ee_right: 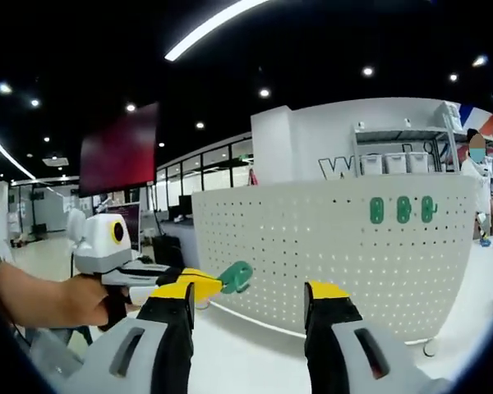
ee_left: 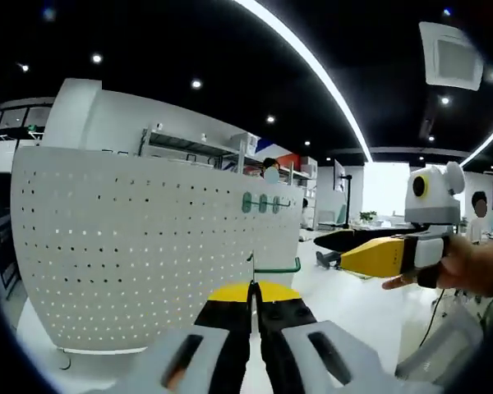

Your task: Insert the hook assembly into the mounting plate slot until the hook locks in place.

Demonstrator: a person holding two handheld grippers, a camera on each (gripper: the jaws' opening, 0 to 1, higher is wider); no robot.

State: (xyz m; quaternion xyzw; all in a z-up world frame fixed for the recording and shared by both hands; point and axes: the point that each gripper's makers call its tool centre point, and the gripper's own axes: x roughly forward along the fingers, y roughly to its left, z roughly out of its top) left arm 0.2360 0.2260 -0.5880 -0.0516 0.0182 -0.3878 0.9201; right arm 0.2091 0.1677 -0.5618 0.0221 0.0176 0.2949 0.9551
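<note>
Pegboard [ee_left: 140,246] stands white and upright on the table [ee_left: 353,308], three green hooks [ee_left: 263,203] hung on it at about 1 o'clock. Left tool [ee_left: 252,300] is pinched narrow on a green hook assembly [ee_left: 277,268], just before the board's right edge. Right tool [ee_right: 248,305] gapes wide, holding nothing.
</note>
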